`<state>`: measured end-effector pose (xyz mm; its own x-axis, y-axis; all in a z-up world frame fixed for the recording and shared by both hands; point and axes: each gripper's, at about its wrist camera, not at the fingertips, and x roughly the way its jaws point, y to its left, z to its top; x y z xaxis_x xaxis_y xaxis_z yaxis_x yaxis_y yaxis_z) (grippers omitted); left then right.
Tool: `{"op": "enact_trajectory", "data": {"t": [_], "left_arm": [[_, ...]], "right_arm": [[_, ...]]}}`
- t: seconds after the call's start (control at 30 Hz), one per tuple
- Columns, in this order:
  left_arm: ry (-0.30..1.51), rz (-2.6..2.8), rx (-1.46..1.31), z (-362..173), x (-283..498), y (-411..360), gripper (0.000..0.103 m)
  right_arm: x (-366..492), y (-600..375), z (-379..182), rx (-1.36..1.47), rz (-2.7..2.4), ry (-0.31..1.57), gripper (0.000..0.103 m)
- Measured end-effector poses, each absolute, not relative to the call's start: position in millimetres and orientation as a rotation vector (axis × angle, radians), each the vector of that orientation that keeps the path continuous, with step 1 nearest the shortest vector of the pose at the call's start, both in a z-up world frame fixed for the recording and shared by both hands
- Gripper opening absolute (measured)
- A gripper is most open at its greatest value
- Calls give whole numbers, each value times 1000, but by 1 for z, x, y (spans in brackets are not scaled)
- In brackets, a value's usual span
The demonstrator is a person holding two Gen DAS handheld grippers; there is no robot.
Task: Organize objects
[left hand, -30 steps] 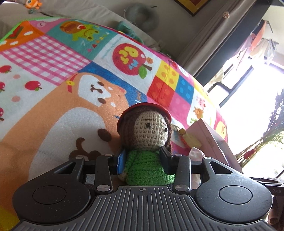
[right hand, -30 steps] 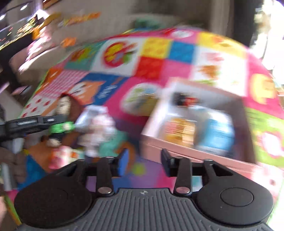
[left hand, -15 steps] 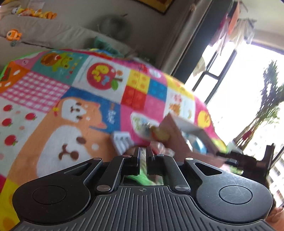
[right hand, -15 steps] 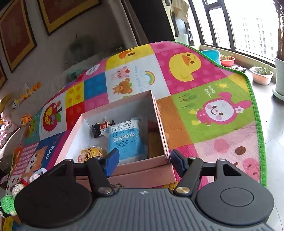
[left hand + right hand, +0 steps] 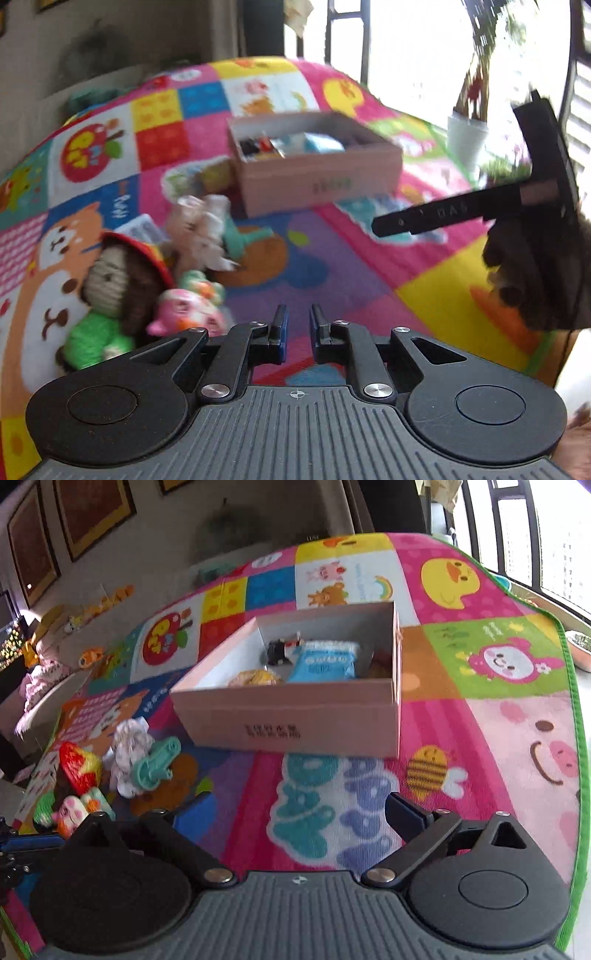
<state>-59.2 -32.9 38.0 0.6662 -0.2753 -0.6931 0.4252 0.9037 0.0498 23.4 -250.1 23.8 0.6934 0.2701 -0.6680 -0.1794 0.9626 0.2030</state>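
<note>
Crochet doll (image 5: 107,291) is lying on the play mat (image 5: 332,266) in the loose toy pile, ahead-left of the left gripper (image 5: 297,328), just beside it; right gripper (image 5: 295,812) is sitting well further off. Doll's long axis is running head-away, feet toward the tongs, leaning slightly, face pointing left. Left tongs are nearly closed, holding nothing; right ones are spread wide, empty. Pink box (image 5: 295,716) is sitting ahead of both.
</note>
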Motion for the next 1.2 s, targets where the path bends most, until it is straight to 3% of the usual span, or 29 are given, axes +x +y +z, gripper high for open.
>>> {"op": "enact_trajectory", "data": {"t": [0.17,0.27,0.37,0.43,0.5,0.53,0.6,0.7,0.9,1.1,1.2], "left_arm": [[804,-484,311,20,-53,-65,11],[838,-523,229,21,-42,-66,13],[845,-566,160,21,-38,-68,34],[846,-602,184,21,-42,-77,62],[839,-627,262,19,-47,-91,77],[829,-626,291,18,-50,-95,79],[822,-630,278,18,-51,-95,79],[782,-616,190,30,-54,-73,68],[610,-360,150,85,-50,18,68],[758,-190,116,69,-8,89,68],[787,-234,16,55,0,99,73]], "right_arm": [[21,-248,17,40,214,792,103],[22,-246,16,51,190,794,103],[26,-237,15,-9,172,818,103],[26,-236,14,-13,165,813,103],[26,-238,14,-1,177,800,103],[26,-241,14,12,189,791,103],[24,-249,14,64,207,768,103],[22,-260,15,136,229,746,103],[22,-261,16,147,229,741,103],[21,-260,17,143,234,738,103],[20,-255,17,117,247,739,103]]}}
